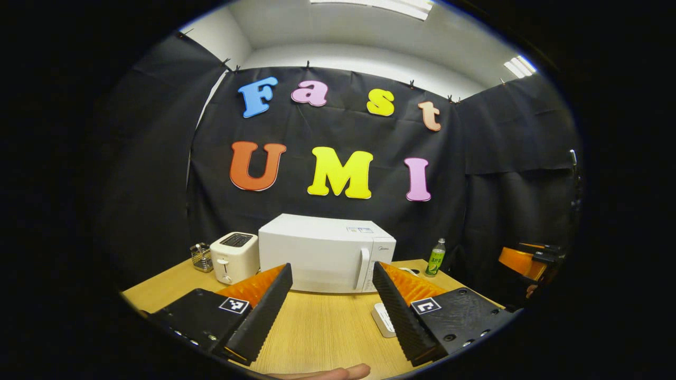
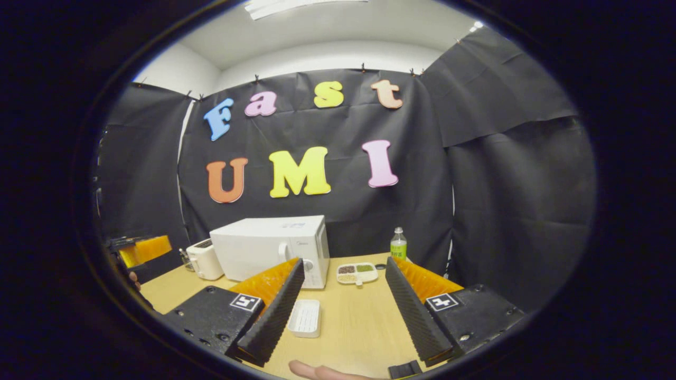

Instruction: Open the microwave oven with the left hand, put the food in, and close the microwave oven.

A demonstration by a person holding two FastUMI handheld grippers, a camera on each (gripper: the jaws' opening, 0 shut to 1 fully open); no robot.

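In the left gripper view, the left gripper (image 1: 332, 311) stood wide apart, holding nothing, over the table (image 1: 317, 332); the closed microwave (image 1: 325, 253) sat at twelve o'clock, a toaster (image 1: 234, 257) at ten.

In the right gripper view, the right gripper (image 2: 343, 311) gaped empty; the food tray (image 2: 357, 273) lay at twelve, the microwave at eleven, a white dish (image 2: 305, 318) by the left finger.

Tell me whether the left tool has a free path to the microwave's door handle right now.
Probably yes. The left tool is open and pointed at the microwave, whose door is shut with the handle facing it. Only bare table lies between; the toaster stands off to the side.
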